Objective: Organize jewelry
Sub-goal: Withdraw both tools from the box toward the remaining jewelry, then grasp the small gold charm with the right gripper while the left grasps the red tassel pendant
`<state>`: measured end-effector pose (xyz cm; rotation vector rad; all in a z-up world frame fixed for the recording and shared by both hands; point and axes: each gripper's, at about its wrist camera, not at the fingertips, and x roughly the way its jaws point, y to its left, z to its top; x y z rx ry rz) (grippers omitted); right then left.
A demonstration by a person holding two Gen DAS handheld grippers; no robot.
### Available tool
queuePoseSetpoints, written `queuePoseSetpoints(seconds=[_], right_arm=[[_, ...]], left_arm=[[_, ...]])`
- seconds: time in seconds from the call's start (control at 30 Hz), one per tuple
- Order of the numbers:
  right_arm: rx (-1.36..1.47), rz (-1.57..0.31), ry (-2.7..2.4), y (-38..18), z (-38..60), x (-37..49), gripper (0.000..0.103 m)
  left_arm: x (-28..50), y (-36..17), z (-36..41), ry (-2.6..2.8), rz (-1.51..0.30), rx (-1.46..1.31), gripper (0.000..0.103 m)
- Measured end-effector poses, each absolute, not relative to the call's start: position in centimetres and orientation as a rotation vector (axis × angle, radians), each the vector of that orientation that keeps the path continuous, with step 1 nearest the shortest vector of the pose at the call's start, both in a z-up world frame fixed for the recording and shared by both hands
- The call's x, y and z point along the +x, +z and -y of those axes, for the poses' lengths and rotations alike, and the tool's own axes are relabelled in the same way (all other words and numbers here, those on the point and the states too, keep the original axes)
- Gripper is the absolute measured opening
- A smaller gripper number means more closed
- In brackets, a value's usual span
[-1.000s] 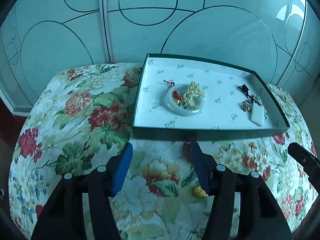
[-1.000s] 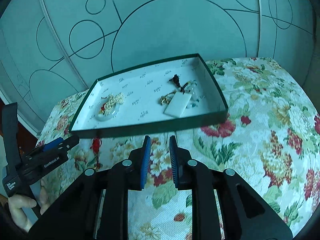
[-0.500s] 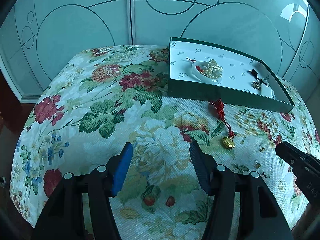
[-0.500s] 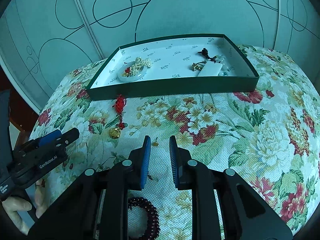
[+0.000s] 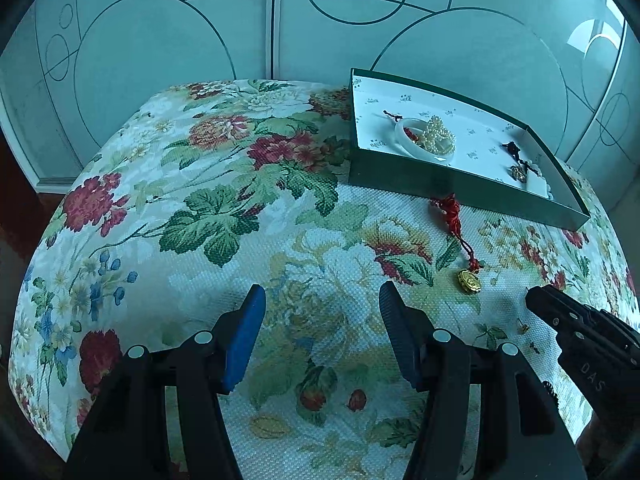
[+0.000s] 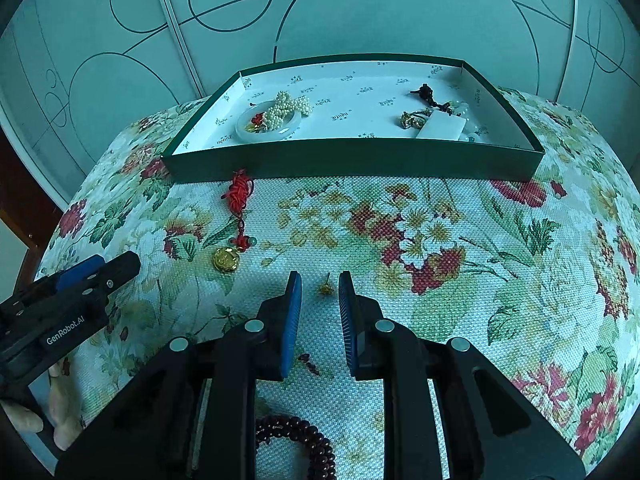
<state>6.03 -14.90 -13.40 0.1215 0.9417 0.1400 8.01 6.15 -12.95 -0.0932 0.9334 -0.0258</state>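
**Jaws lined up on a small gold earring**

We hold a gripper in each hand over a worktop covered in floral woven cloth [image 6: 460, 320]. Our right gripper [image 6: 319, 280] sits low near the front edge, jaws parted a little, holding nothing. A tiny gold earring [image 6: 326, 288] lies on the cloth right between the jaw tips. Our left gripper [image 5: 320, 300] hangs over the left half of the worktop, jaws spread wide and empty.

To do this step well, we judge the right jaws should go down until the tips brush the cloth, then close gently on the earring. It is small and hard, and the bumpy weave could let it slip or tip sideways.

Against the back edge stands a shallow green tray [image 6: 352, 160] with a white paper lining. In it lie a smooth pale bangle [image 6: 244, 130] with knobbly pearls [image 6: 290, 106] heaped on it, and towards the right a flat white slab [image 6: 442, 130] beside dark cord.

Still loose on the cloth: a round gold pendant [image 6: 226, 259] on a knotted red cord [image 6: 239, 194], just in front of the tray's left end, and glossy dark red beads [image 6: 304, 440] at the front edge, under the right gripper.
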Motion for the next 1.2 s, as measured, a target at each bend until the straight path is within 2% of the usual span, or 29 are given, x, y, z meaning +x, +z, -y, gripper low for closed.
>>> queuePoseSetpoints(seconds=[0.33,0.47,0.93,1.2], right_arm=[[0.094,-0.942,0.133,-13.7,14.5,6.4,0.018],[0.073,-0.933,0.122,-13.7,14.4,6.4,0.008],[0.107,-0.914,0.112,-13.1,15.5,6.2,0.008],[0.146,-0.899,0.085,-12.7,18.2,6.1,0.008]], left_arm=[[8.1,-13.2,-6.2,-0.027,-0.936,-0.095,0.059],[8.2,-13.3,-6.1,-0.026,-0.937,-0.093,0.059],[8.3,-13.3,-5.9,-0.027,-0.939,-0.086,0.059],[8.8,-12.4,-3.3,-0.072,-0.934,-0.064,0.059]])
